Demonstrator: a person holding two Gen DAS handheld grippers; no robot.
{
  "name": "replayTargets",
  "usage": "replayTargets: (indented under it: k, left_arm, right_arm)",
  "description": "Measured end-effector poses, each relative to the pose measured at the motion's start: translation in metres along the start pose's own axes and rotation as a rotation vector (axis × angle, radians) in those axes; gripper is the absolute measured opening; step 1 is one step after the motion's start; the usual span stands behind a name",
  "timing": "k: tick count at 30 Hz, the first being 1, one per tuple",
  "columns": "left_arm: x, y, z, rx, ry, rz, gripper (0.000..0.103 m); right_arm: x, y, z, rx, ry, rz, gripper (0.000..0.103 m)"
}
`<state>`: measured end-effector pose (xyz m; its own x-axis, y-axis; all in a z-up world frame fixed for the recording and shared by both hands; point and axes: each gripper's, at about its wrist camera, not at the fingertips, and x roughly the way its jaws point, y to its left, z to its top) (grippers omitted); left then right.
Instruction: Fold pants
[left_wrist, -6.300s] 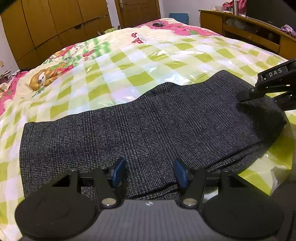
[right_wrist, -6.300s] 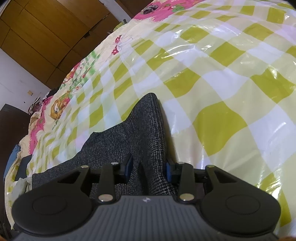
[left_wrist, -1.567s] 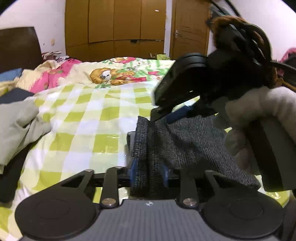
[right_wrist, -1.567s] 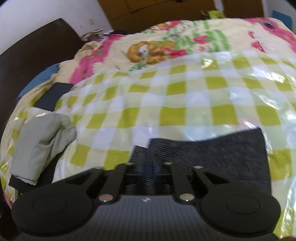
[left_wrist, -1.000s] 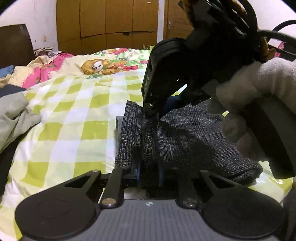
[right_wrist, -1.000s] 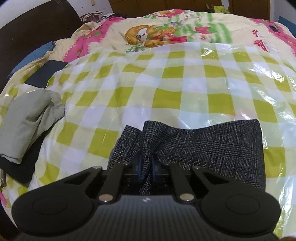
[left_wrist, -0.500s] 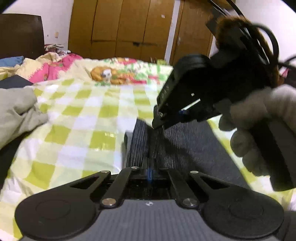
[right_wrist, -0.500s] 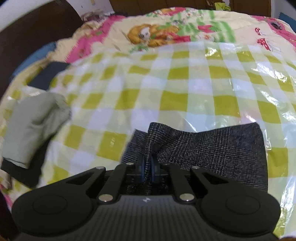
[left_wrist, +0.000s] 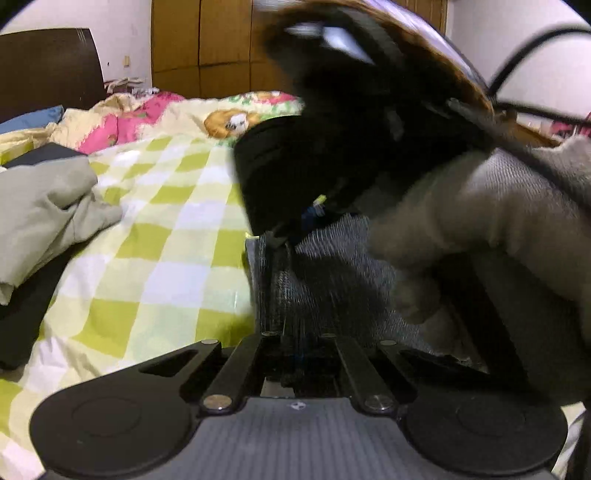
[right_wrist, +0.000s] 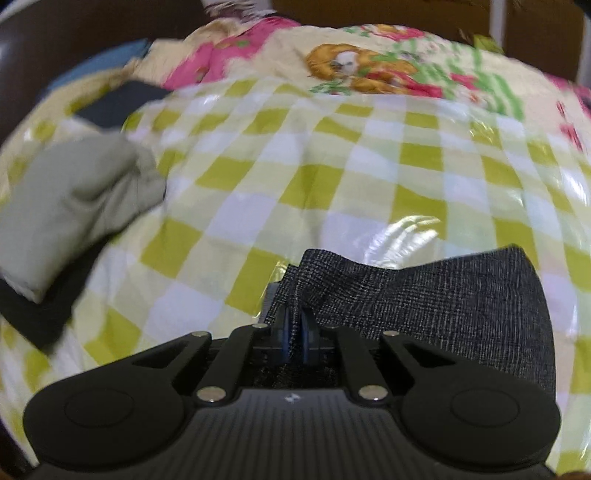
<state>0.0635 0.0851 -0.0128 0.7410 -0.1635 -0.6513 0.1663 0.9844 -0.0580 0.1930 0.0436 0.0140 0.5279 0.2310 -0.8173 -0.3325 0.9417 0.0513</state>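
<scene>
Wooden wardrobe doors (left_wrist: 221, 37) back the bed (left_wrist: 162, 258), whose green-checked cover carries the pants (left_wrist: 332, 273). From my left wrist, my left gripper (left_wrist: 295, 354) is pinched tight on their folded edge, with my gloved right hand (left_wrist: 480, 229) blurred just above. From my right wrist, my right gripper (right_wrist: 294, 334) is clamped on a raised fold of the pants (right_wrist: 424, 295); a grey garment (right_wrist: 74, 199) lies well left of them.
</scene>
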Motion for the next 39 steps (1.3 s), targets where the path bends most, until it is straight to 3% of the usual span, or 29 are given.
replayTargets:
  k: [7,23,27,39]
  left_arm:
    - [-0.004,-0.010,-0.001,0.040,0.019,0.039,0.017]
    - [-0.035,-0.026,0.008,0.077,0.036,0.122,0.018]
    - [-0.040,-0.032,0.009,0.098,0.028,0.135,0.019]
    - [-0.037,-0.040,0.019,0.124,0.013,0.168,0.019]
  right_arm:
    - [-0.005,0.002,-0.006,-0.013,-0.022,0.061,0.032]
    - [-0.075,-0.027,-0.023,0.025,-0.138,0.110,0.030]
    - [-0.087,-0.037,-0.030,0.032,-0.155,0.093,0.035]
    - [-0.103,-0.078,-0.060,0.096,-0.167,0.042,0.035]
